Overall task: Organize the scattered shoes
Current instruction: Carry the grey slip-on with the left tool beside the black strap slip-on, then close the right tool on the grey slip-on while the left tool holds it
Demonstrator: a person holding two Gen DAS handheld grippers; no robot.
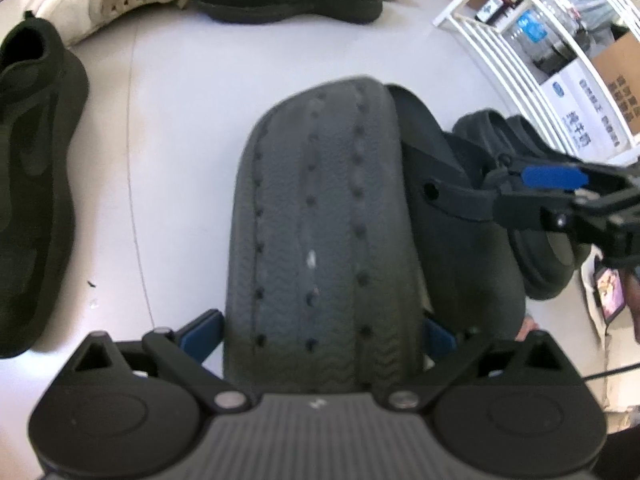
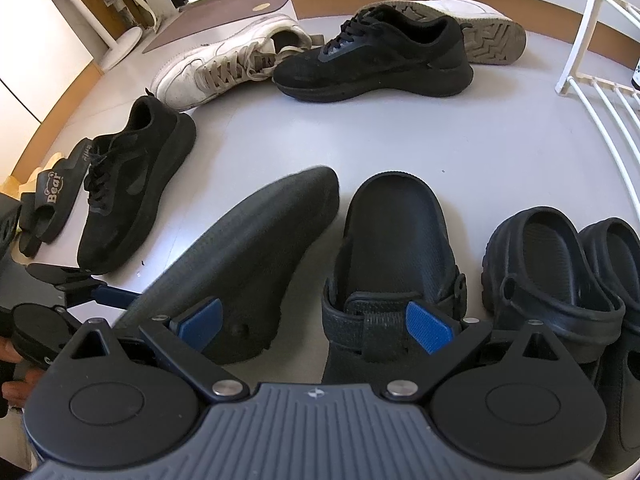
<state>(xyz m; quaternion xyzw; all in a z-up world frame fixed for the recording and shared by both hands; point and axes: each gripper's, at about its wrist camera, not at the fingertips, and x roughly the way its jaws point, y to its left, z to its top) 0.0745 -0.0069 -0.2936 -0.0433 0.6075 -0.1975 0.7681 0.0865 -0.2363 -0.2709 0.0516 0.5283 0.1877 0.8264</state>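
Observation:
My left gripper (image 1: pixel 320 330) is shut on a dark grey clog (image 1: pixel 324 216) turned sole-up and tilted; it also shows in the right wrist view (image 2: pixel 256 264). Its mate, a dark clog (image 2: pixel 394 248), lies upright on the grey floor beside it. My right gripper (image 2: pixel 316 322) is open, its blue pads either side of that clog's heel strap; it also shows in the left wrist view (image 1: pixel 552 184). A second pair of black clogs (image 2: pixel 556 276) sits to the right.
Black sneakers lie at left (image 2: pixel 132 184) and at the back (image 2: pixel 376 56). White sneakers (image 2: pixel 228 60) lie behind them, one (image 2: pixel 476 24) on its side. A black "Bear" slide (image 2: pixel 44 200) lies far left. A white shoe rack (image 2: pixel 600 92) stands at right.

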